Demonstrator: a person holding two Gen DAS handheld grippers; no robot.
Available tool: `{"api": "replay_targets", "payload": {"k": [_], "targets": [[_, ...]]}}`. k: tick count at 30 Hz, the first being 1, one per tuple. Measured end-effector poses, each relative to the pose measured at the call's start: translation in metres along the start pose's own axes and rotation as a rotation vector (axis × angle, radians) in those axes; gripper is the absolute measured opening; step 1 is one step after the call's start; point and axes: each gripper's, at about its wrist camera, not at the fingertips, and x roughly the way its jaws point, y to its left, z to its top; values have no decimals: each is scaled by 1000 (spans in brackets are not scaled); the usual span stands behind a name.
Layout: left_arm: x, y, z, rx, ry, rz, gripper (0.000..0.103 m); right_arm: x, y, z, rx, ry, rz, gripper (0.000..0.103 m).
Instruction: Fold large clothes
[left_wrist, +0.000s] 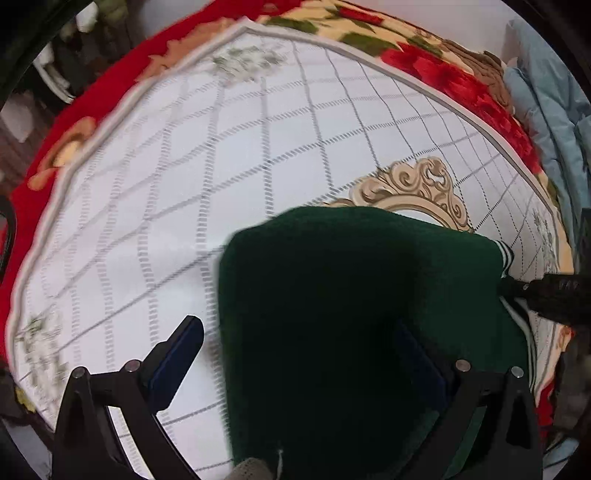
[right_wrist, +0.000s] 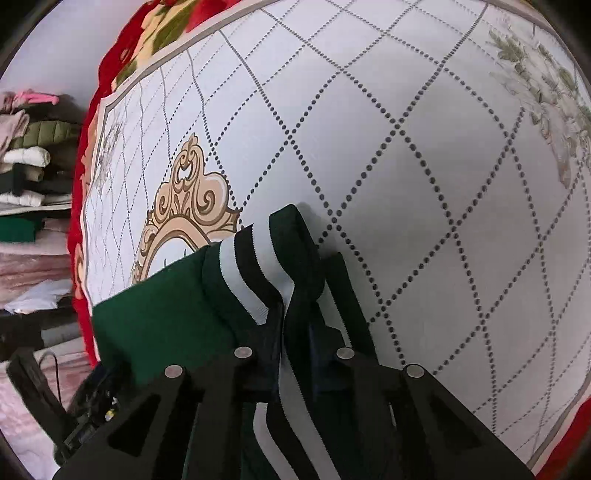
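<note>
A dark green knitted garment (left_wrist: 351, 295) with a black-and-white striped ribbed hem (right_wrist: 258, 273) lies folded on the white quilted mat (left_wrist: 221, 166). My left gripper (left_wrist: 299, 354) is open; its left finger sits over bare mat, its right finger rests on the green fabric. My right gripper (right_wrist: 291, 325) is shut on the striped hem, which bunches up between its fingers. In the left wrist view the right gripper (left_wrist: 546, 291) shows at the garment's right edge.
The mat (right_wrist: 424, 184) has a dotted diamond grid and a gold ornament (right_wrist: 188, 206), and lies on a red floral blanket (left_wrist: 443, 70). A light blue cloth (left_wrist: 546, 107) lies far right. Stacked folded clothes (right_wrist: 29, 155) stand left of the bed.
</note>
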Motion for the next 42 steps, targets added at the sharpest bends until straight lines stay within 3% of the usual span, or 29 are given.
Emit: {"api": "replay_targets", "payload": {"k": [2, 4, 6, 12, 17, 19, 23, 24, 25, 28, 31, 34, 37, 40, 42], "targets": [[-24, 12, -9, -23, -40, 34, 103, -15, -1, -1, 2, 11, 47, 25], [-42, 30, -22, -66, -65, 79, 103, -39, -6, -10, -2, 2, 84, 52], [-54, 49, -38, -115, -63, 132, 103, -67, -17, -29, 0, -3, 98, 61], [-45, 104, -113, -269, 49, 316, 103, -87, -59, -101, 93, 90, 83, 61], [12, 115, -160, -308, 165, 357, 103, -55, -89, -141, 175, 173, 86, 61], [24, 122, -164, -337, 159, 331, 103, -42, -88, -146, 159, 185, 111, 61], [29, 121, -157, -328, 126, 350, 103, -23, -79, -143, 90, 190, 67, 59], [30, 119, -157, -324, 111, 363, 103, -23, -77, -142, 86, 180, 53, 44], [29, 115, -157, -332, 87, 378, 103, -24, -74, -142, 72, 172, 36, 12], [31, 116, -155, -360, 74, 383, 103, -40, -63, -146, 61, 141, 58, 11], [30, 117, -156, -345, 72, 365, 103, -74, -56, -149, 75, 51, 77, 10], [28, 118, -158, -342, 59, 354, 103, -85, -55, -149, 72, -28, -41, 10], [27, 124, -162, -346, 78, 342, 103, -52, -72, -144, 96, 8, -187, 10], [21, 130, -154, -360, 116, 324, 103, -30, -74, -137, 71, 77, -207, 12], [8, 129, -148, -364, 112, 316, 103, -36, -69, -131, 62, 102, -188, 20]]}}
